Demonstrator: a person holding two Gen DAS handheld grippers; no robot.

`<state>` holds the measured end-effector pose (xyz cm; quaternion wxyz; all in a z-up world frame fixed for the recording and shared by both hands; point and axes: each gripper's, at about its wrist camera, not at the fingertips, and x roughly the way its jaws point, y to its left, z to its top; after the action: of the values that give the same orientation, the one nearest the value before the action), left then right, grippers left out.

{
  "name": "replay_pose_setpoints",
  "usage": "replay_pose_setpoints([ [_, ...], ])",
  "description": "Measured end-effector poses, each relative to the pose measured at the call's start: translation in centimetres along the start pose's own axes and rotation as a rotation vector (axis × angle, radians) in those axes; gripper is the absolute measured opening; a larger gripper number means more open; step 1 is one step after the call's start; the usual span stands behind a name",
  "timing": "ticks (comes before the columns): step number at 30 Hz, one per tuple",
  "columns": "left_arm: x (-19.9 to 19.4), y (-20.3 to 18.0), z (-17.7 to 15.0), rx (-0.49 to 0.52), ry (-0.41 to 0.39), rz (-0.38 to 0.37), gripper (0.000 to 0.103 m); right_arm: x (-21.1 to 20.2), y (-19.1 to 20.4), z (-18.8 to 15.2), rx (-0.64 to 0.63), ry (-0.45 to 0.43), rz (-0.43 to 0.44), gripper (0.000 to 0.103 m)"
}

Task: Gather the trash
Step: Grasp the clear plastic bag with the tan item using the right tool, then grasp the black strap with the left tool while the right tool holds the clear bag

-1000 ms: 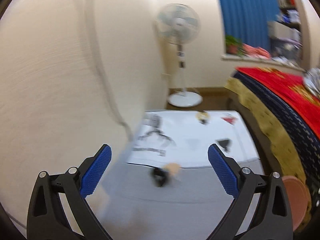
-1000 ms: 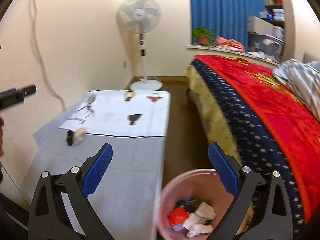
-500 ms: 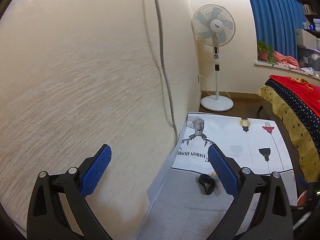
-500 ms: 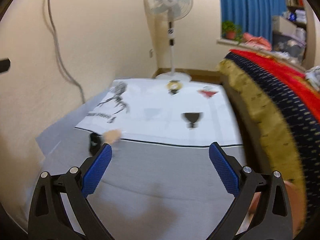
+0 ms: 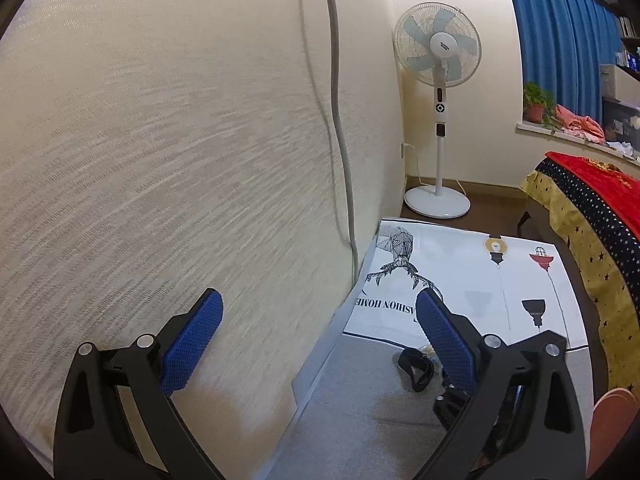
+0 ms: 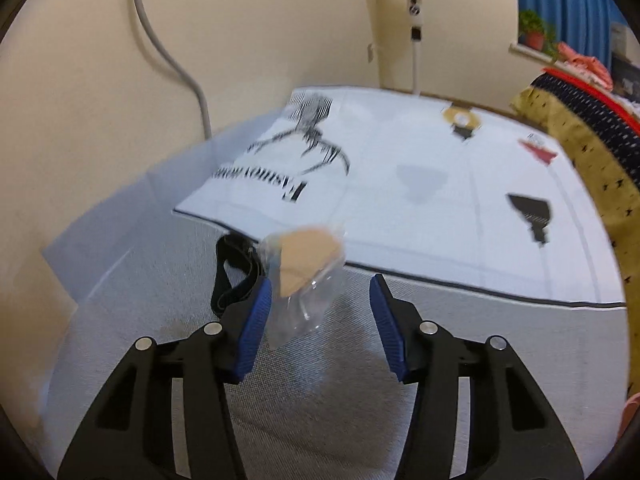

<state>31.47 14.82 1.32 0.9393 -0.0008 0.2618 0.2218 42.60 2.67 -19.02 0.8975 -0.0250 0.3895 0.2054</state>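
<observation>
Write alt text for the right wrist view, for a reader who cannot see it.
The right gripper, with blue pads, is closing around a crumpled clear plastic wrapper with a tan piece inside, not yet clamped, on a grey table surface. A black strap loop lies just left; a white printed cloth lies beyond.

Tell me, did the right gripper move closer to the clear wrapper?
Yes. The right gripper came down toward the clear wrapper on the grey cloth; its jaws are closing around it.

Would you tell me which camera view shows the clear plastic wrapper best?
The right wrist view: the clear plastic wrapper lies between the closing right gripper pads, unobstructed though blurred. In the left wrist view only a sliver peeks past the left gripper's finger.
</observation>
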Motion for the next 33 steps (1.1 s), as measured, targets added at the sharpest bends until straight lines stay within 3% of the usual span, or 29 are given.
replay_pose_setpoints([
  [3, 0.0, -0.1, 0.0, -0.002, -0.003, -0.005, 0.094, 0.7, 0.4, -0.3, -0.03, 0.005, 0.009, 0.016],
  [6, -0.1, -0.3, -0.1, 0.008, -0.005, -0.007, 0.094, 0.5, 0.3, -0.5, -0.032, -0.01, 0.017, 0.007],
  [15, -0.2, -0.6, 0.0, -0.004, -0.008, -0.021, 0.094, -3.5, -1.8, -0.3, 0.015, -0.089, -0.021, 0.005],
  [24, -0.7, -2.2, -0.2, -0.071, -0.018, -0.157, 0.094, -20.1, -7.8, -0.8, -0.055, -0.151, -0.137, 0.005],
  [29, -0.8, -4.9, -0.4, -0.077, -0.002, -0.293, 0.095, -30.0, -12.5, -4.2, 0.023, -0.209, -0.229, 0.005],
  [33, 1.4, -7.4, -1.6, -0.056, 0.002, -0.326, 0.095, -33.2, -16.5, -7.2, 0.147, -0.27, -0.289, 0.005],
])
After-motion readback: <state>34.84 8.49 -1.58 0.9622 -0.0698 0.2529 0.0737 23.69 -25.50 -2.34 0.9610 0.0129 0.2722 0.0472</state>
